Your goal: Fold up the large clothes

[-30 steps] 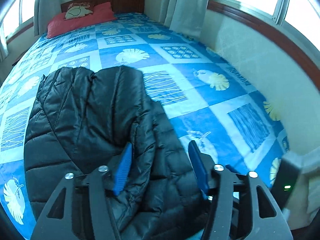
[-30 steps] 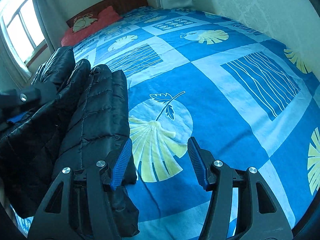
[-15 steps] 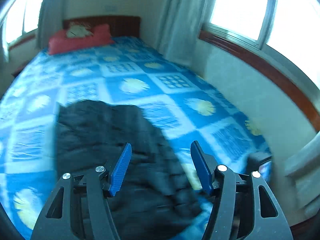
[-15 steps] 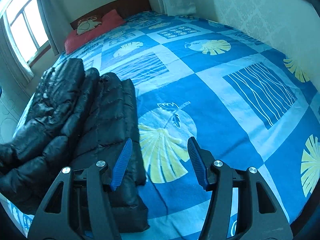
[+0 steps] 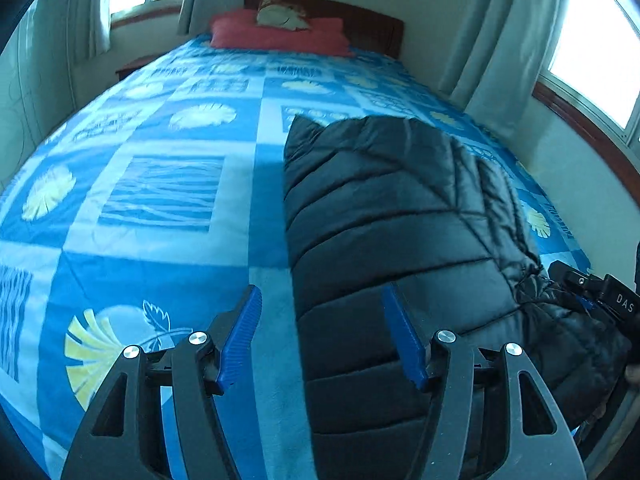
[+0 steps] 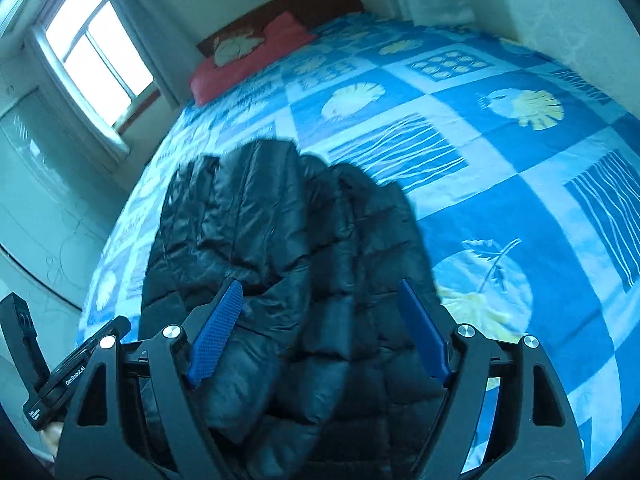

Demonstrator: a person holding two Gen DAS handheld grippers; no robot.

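A black quilted puffer jacket [image 5: 392, 220] lies folded lengthwise on the blue patterned bed [image 5: 160, 200]. My left gripper [image 5: 320, 294] hangs open above the jacket's left edge, one blue pad over the bedspread, the other over the jacket, with nothing between them. In the right wrist view the jacket [image 6: 280, 240] fills the lower middle. My right gripper [image 6: 320, 286] hovers above it, its jaws opening wide, and its pads press on nothing. The right gripper's body [image 5: 600, 300] shows by the jacket's near right corner.
Red pillows [image 5: 280, 36] and a wooden headboard [image 5: 368, 20] are at the far end. Curtains [image 5: 500, 32] and a wall run close along the bed's right side. Windows [image 6: 96, 56] stand on the left. Bare bedspread [image 6: 500, 200] stretches right of the jacket.
The left gripper has swung left off the jacket's middle to its left edge. The right gripper has risen and turned from the bedspread to over the jacket, with its jaws spread wider.
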